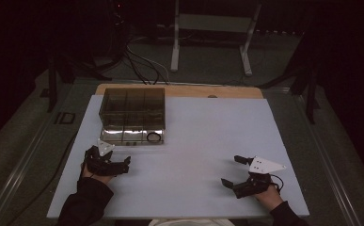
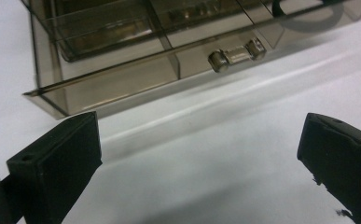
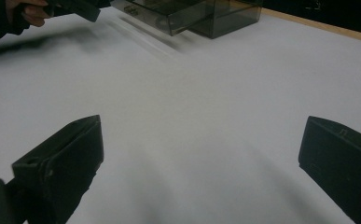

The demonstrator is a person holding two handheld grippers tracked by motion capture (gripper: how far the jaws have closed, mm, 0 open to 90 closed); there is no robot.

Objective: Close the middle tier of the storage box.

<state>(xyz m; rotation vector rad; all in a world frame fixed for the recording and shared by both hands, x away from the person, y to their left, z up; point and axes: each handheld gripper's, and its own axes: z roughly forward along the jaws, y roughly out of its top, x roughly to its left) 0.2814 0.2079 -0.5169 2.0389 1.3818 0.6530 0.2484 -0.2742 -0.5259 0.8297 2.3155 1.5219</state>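
A smoky see-through drawer box stands at the back left of the white board. Its bottom drawer is pulled out toward me, and a black ring lies at its right end. My left gripper hovers open just in front of the drawer. In the left gripper view its jaws stand wide apart, the gripper holding nothing, with the drawer's clear handle ahead. My right gripper is open and holds nothing at the near right, far from the box; in its own view the right gripper looks across bare board.
A wooden edge shows behind the board. Beyond it are cables and a white stand on the dark floor. In the right gripper view the box sits at the top, with the other hand to its left.
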